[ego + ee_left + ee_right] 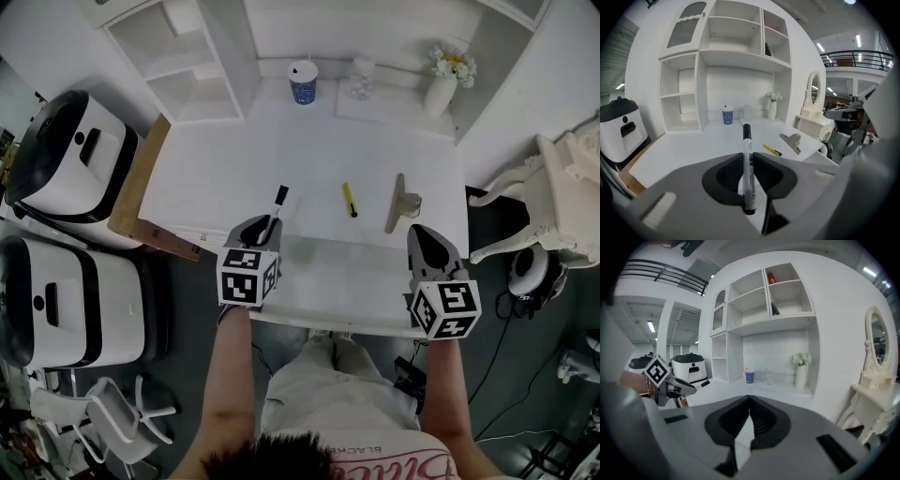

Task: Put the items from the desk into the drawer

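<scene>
Soft, even overhead light keeps the flat white desk top (309,159) bright and nearly shadowless, long ceiling strip lamps (858,41) glare, and both gripper views bow strongly toward dark, vignetted corners.

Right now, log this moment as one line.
left gripper: shut on marker | right gripper: shut, empty | on desk: yellow pen, metal clip

Tiny blurred object (362,81), perhaps a glass
</scene>
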{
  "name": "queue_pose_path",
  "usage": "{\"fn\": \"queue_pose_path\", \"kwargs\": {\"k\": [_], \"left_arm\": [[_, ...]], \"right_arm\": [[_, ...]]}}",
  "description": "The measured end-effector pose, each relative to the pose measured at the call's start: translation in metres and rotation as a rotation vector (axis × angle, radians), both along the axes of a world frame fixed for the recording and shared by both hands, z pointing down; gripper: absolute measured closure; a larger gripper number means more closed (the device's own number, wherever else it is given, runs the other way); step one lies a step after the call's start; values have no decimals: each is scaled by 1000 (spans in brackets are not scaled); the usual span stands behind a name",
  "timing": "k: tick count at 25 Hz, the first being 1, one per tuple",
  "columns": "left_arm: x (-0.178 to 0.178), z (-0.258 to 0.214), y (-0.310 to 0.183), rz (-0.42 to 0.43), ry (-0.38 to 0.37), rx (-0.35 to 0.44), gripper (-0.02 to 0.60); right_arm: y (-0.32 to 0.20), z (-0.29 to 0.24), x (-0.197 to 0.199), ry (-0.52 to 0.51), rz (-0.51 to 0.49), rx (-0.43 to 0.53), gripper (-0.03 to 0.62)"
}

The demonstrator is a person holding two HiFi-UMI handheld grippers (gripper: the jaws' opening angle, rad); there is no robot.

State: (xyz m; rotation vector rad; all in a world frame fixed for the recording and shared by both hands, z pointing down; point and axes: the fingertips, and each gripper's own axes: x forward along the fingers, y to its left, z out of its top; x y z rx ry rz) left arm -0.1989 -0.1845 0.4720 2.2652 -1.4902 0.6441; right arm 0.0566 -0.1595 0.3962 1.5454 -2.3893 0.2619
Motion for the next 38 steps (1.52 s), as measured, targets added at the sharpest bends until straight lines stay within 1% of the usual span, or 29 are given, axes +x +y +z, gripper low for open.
{"fn": "queue_pose_path", "kwargs": {"k": [9, 12, 15, 19, 28, 38], "left_arm": [[9, 63, 36, 74, 14, -185, 506], [14, 84, 48, 110, -1, -255, 506], [21, 104, 61, 169, -12, -345, 506], [26, 131, 72, 229, -63, -438, 506], [26, 182, 62, 240, -104, -570, 506], [38, 230, 60, 272, -148, -677, 505]], "right_arm": [[9, 37, -9, 9, -15, -86, 586], [12, 46, -12, 9, -17, -105, 586], [15, 51, -13, 16, -16, -118, 586], [17, 55, -12, 20, -5, -130, 586], [21, 70, -14, 42, 8, -177, 586], [28, 84, -10, 87, 17, -228, 586]]}}
